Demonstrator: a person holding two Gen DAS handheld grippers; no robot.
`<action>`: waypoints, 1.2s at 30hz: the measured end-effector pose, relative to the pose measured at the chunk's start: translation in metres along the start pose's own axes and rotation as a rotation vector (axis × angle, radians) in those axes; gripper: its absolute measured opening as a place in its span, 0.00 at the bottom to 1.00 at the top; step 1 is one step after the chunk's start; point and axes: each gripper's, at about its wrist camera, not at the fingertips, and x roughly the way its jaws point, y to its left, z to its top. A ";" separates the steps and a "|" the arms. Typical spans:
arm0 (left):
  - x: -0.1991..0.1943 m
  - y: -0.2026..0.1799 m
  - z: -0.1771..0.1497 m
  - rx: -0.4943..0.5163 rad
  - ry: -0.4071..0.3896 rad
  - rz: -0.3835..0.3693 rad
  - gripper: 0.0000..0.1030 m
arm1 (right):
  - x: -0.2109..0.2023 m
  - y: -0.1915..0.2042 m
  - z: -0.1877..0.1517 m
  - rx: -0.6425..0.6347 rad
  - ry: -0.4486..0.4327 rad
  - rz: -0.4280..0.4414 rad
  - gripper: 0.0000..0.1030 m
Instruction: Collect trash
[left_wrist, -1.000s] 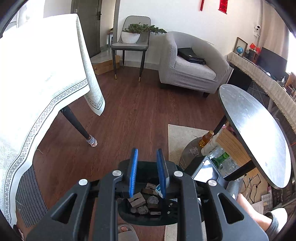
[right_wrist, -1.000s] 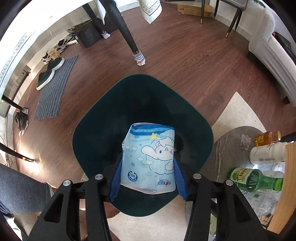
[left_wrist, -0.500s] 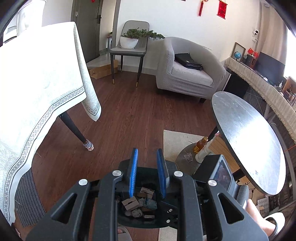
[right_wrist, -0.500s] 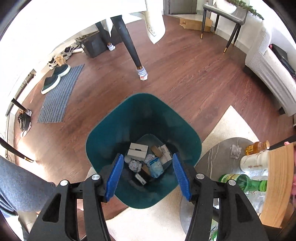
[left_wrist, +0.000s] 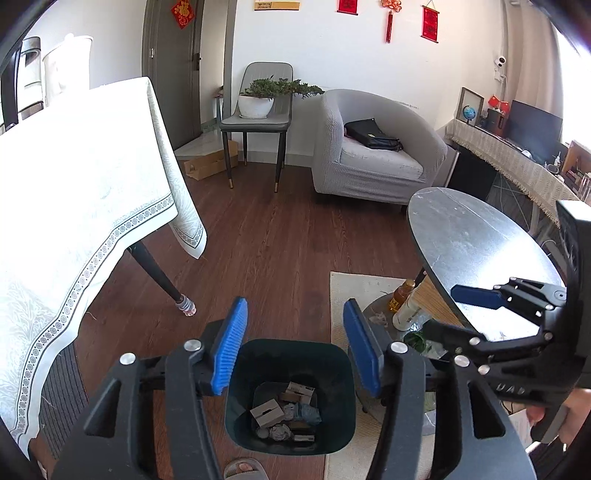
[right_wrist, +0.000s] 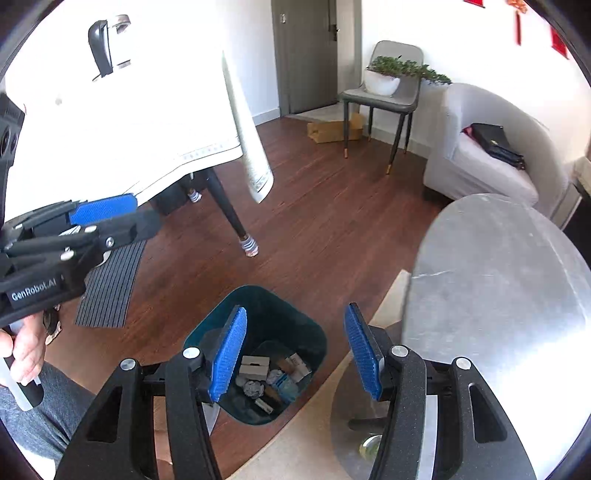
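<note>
A dark teal bin (left_wrist: 291, 345) stands on the wood floor below both grippers. Inside it lie small cardboard boxes (left_wrist: 266, 411), crumpled paper (left_wrist: 279, 432) and a pale blue packet (left_wrist: 308, 413). My left gripper (left_wrist: 295, 306) hangs above the bin's far rim, its jaws opening with nothing between them. In the right wrist view the bin (right_wrist: 266, 291) sits lower, with the boxes (right_wrist: 255, 365) and the blue packet (right_wrist: 286, 382) in it. My right gripper (right_wrist: 295, 314) is high over the bin, open, with nothing between its fingers.
A table with a white cloth (left_wrist: 74, 184) stands at the left, and a round grey table (left_wrist: 472, 240) at the right with bottles (left_wrist: 400, 299) on a shelf beneath. A beige rug (left_wrist: 351, 291), a grey armchair (left_wrist: 369, 166) and a chair with a plant (left_wrist: 258, 122) stand beyond. A slippered foot (left_wrist: 243, 469) is beside the bin.
The right gripper let the blue packet fall into the bin and rose well above it. The left gripper's jaws spread from narrow to wide and it lifted slightly.
</note>
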 end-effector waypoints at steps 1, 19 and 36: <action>-0.001 -0.003 -0.001 0.012 -0.005 0.010 0.62 | -0.009 -0.009 -0.002 0.014 -0.013 -0.024 0.58; -0.028 -0.022 -0.029 -0.028 -0.027 0.087 0.89 | -0.125 -0.122 -0.081 0.204 -0.137 -0.265 0.90; -0.038 -0.037 -0.048 0.020 -0.006 0.093 0.89 | -0.174 -0.141 -0.136 0.251 -0.149 -0.307 0.96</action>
